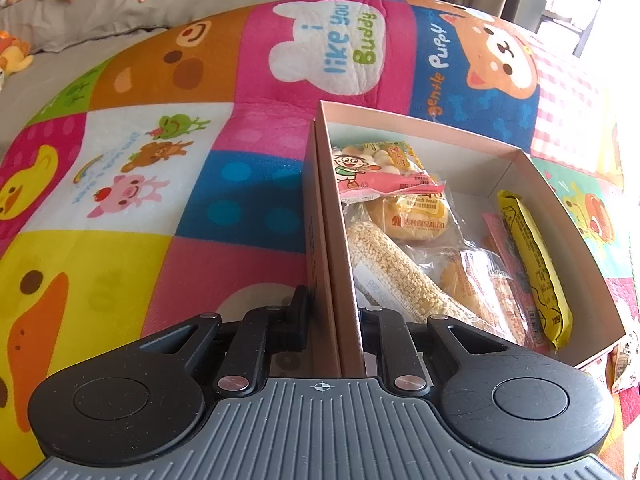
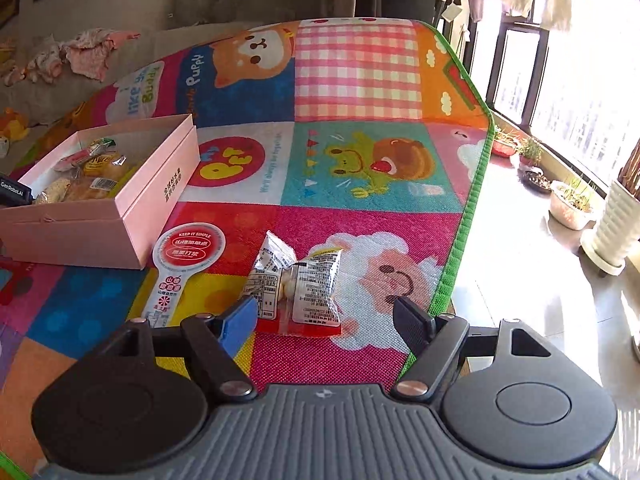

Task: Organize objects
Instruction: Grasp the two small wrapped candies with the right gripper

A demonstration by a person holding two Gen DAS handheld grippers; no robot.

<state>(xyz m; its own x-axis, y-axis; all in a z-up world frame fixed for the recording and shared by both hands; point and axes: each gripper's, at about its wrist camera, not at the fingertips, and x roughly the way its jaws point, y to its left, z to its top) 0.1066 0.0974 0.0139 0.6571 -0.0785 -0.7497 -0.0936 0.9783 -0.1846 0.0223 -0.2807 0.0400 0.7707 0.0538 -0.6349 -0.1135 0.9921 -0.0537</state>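
A pink cardboard box [image 1: 420, 126] lies open on a colourful play mat. It holds several wrapped snacks, among them a candy bag [image 1: 376, 170], a round bread [image 1: 416, 216] and a yellow bar [image 1: 532, 264]. My left gripper [image 1: 332, 320] is shut on the box's near left wall. In the right wrist view the box [image 2: 156, 204] sits at the left. My right gripper [image 2: 324, 320] is open, its fingers either side of a clear snack packet [image 2: 296, 284] lying on the mat. A red-and-white flat packet [image 2: 180, 264] lies beside the box.
The play mat [image 2: 360, 80] ends in a green edge at the right, with tiled floor, plant pots [image 2: 572, 204] and a window beyond. A grey sofa [image 1: 80, 12] with clothes and soft toys stands behind the mat.
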